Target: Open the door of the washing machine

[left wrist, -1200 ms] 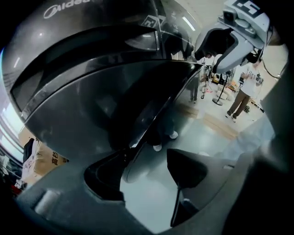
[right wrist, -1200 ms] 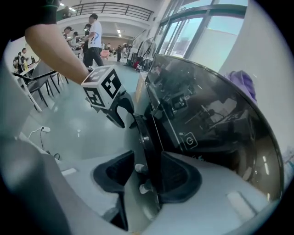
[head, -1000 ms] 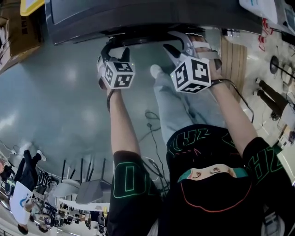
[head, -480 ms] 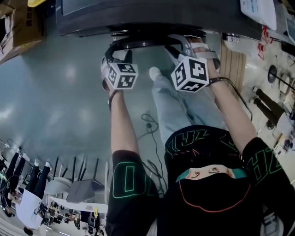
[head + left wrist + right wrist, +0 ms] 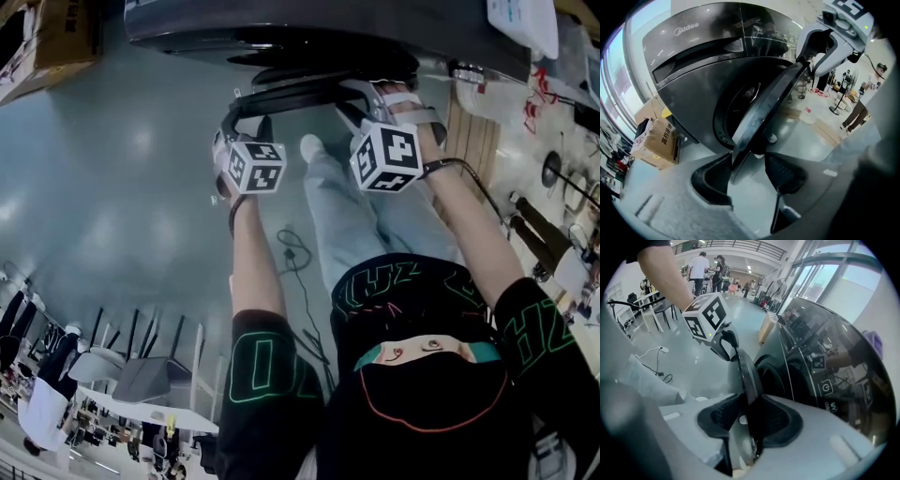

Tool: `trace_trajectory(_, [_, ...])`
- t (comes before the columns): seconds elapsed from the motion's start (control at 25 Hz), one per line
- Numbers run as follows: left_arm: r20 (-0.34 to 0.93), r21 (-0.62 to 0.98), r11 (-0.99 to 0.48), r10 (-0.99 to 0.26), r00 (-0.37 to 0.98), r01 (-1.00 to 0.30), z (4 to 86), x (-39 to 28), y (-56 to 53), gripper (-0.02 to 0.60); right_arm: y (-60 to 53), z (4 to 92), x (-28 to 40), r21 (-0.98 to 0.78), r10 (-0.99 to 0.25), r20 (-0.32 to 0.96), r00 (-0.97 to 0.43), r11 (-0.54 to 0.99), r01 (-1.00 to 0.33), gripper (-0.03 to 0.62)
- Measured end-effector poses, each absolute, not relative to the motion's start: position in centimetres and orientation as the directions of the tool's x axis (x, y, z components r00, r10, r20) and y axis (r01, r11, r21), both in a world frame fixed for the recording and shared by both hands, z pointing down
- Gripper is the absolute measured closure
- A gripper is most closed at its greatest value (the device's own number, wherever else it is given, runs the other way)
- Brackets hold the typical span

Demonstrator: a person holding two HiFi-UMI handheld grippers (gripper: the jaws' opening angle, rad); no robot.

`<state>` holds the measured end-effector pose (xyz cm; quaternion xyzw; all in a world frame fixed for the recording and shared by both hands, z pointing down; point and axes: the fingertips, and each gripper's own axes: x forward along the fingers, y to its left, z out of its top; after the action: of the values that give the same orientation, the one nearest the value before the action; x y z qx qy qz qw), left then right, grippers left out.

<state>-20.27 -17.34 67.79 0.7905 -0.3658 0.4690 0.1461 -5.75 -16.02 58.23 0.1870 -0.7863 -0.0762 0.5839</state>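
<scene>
The dark front-loading washing machine (image 5: 309, 28) fills the top of the head view. Its round door (image 5: 300, 89) stands partly swung out from the drum opening (image 5: 740, 101). My left gripper (image 5: 246, 120) straddles the door's left rim. In the left gripper view its jaws (image 5: 752, 171) are closing: the rim (image 5: 764, 108) lies against the left pad, with a gap to the right pad. My right gripper (image 5: 367, 96) holds the rim's right side. In the right gripper view both pads (image 5: 749, 418) press the door edge (image 5: 747, 371).
A cardboard box (image 5: 658, 140) sits on the floor left of the machine. A wooden pallet (image 5: 473, 122) lies to the right. The person's legs (image 5: 356, 216) and a cable (image 5: 295, 253) are on the grey floor below the door. Tables and chairs (image 5: 141, 375) stand behind.
The door has swung farther out from the machine. Both grippers have travelled with its rim, the left one shifting right and down in the head view.
</scene>
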Motion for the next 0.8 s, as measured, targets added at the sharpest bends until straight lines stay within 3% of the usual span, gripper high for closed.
trace_trajectory(0.8, [0.891, -0.153, -0.542, -0.437, 0.122, -0.826, 68.5, -18.3, -3.6, 0.414, -7.6, 58.6, -4.3, 0.318, -0.279, 0.890, -0.362, 0.947, 0.052, 0.441])
